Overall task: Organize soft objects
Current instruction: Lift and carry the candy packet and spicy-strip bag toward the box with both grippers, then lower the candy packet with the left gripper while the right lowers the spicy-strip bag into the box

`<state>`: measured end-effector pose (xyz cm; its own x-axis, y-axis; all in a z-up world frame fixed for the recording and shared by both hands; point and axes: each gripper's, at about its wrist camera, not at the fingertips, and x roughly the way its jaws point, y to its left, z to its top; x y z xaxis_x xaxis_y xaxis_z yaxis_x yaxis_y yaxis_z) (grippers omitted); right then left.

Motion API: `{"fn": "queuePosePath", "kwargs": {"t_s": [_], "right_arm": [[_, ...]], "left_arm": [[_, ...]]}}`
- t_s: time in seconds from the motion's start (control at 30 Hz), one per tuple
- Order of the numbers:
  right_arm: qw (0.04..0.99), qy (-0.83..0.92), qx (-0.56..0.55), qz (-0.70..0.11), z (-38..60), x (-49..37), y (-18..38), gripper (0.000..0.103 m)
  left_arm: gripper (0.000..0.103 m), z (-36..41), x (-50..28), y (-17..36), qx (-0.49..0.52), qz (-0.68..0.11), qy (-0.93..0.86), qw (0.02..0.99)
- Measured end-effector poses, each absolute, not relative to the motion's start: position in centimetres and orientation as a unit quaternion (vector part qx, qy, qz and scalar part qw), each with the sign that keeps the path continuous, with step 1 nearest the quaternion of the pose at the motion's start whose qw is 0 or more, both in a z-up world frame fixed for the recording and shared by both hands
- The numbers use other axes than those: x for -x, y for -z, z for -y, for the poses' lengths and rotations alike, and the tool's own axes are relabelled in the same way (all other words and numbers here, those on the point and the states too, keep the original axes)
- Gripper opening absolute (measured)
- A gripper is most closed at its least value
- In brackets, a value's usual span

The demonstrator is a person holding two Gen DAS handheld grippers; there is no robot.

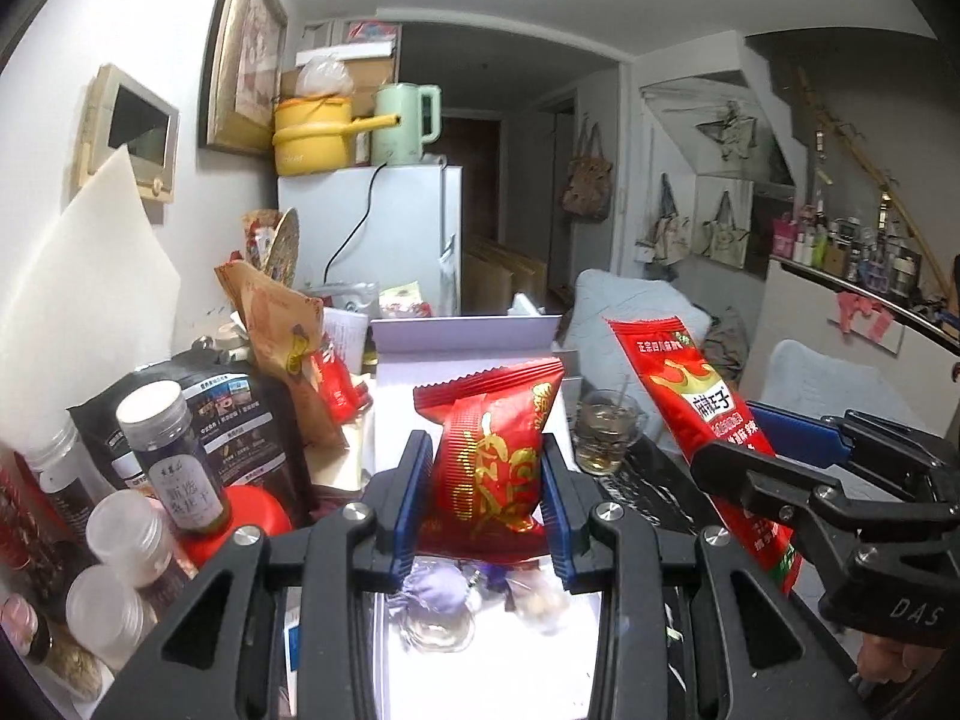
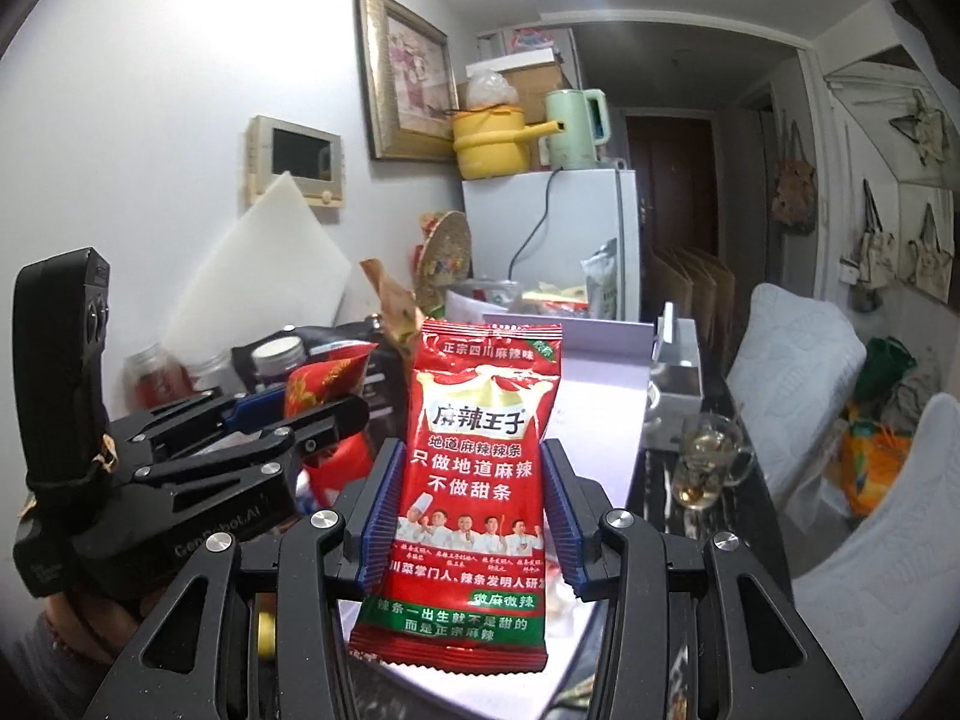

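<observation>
The left gripper [image 1: 487, 480] is pinching a red snack bag with gold writing [image 1: 489, 456]. The bag sits right between the two blue pads, one pad pressed on each side, and its top sticks up above the fingers. It is held up in the air over a white box [image 1: 456, 348] — the box's back wall stands behind the bag.

The right gripper [image 2: 471, 504] is pinching a taller red spicy-strip packet [image 2: 474, 480]. The packet stands upright between the blue pads, squeezed at its middle, so its top rises above the fingers and its bottom hangs below them.

In the left view, the right gripper and its packet show on the right side, tilted. A glass cup with pale tea [image 1: 606, 432] stands on the dark table between the two bags. Jars with lids [image 1: 171, 456] stand on the left, near a black pouch [image 1: 252, 420].
</observation>
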<state>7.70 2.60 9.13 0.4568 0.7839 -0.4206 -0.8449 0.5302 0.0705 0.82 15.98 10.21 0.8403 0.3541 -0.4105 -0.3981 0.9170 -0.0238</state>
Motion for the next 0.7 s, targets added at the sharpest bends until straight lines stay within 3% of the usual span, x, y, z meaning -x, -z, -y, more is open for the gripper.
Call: {"fn": "queuePosePath", "kwargs": {"t_s": [0.37, 0.7], "right_arm": [[0.853, -0.435, 0.117, -0.262, -7.8, -13.4, -6.3, 0.044], [0.837, -0.395, 0.158, -0.344, -10.7, -17.9, -0.4, 0.044]], "left_arm": [[0.034, -18.3, -7.2, -6.8, 0.017, -0.277, -0.234, 0.932], [0.034, -20.5, -11.9, -0.9, 0.03, -0.369, -0.24, 0.897]]}}
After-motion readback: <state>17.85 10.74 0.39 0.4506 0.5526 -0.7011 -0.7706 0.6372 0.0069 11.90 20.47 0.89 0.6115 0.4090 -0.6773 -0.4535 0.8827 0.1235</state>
